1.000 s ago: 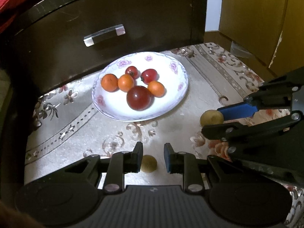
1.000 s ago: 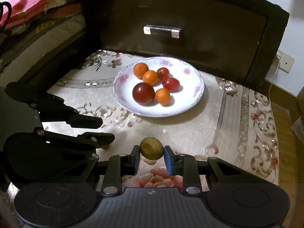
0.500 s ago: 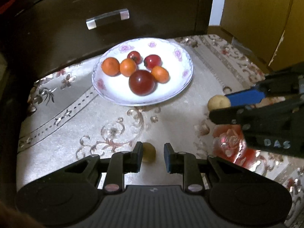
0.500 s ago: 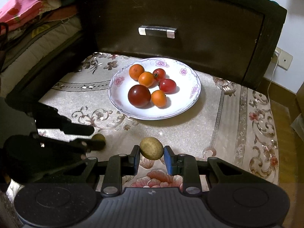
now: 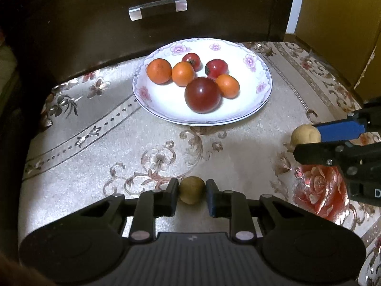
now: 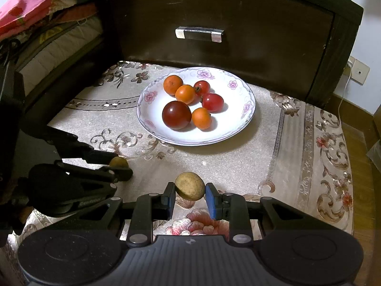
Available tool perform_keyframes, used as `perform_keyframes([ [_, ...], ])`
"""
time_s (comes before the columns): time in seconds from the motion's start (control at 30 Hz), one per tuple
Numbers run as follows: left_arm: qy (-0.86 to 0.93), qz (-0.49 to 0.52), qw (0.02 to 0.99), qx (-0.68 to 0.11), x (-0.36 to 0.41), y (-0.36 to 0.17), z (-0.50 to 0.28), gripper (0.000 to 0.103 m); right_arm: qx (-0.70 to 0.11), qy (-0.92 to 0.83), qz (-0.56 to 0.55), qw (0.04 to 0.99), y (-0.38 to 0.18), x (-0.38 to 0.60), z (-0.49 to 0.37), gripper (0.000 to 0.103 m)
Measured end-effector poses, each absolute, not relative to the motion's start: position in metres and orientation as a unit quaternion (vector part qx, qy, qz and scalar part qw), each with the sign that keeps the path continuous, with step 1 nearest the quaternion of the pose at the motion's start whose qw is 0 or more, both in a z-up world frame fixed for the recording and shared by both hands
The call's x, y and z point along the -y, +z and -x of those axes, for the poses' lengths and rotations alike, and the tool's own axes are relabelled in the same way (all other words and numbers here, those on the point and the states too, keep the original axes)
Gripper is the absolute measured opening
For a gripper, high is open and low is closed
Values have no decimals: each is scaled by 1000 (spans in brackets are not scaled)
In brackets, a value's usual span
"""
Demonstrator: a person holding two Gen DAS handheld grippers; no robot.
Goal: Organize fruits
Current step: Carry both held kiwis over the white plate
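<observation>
The plate (image 6: pixel 247 100) lay far of both grippers; the right gripper (image 6: pixel 189 196) clamped a tan fruit (image 6: pixel 189 186); the left gripper (image 5: pixel 192 196) clasped a smaller brown fruit (image 5: pixel 192 190), seemingly nearer.

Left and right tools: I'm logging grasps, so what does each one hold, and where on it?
Each tool is shut on a small tan round fruit, gripped across its two opposite sides: left tool on one fruit, right tool on the other fruit.
</observation>
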State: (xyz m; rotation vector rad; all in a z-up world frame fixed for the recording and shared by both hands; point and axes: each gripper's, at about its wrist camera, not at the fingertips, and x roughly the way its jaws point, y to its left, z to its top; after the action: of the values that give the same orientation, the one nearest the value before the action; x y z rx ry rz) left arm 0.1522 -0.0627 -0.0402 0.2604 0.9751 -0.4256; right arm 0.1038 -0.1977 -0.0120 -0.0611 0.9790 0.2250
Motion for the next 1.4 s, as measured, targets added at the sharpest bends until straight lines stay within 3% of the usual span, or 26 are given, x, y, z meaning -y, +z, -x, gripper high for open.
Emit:
perform_keyframes([
  [1.4, -186, -186, 886, -382, 102, 1, -182, 31, -427, 96, 29, 899, -5, 205, -155, 25],
])
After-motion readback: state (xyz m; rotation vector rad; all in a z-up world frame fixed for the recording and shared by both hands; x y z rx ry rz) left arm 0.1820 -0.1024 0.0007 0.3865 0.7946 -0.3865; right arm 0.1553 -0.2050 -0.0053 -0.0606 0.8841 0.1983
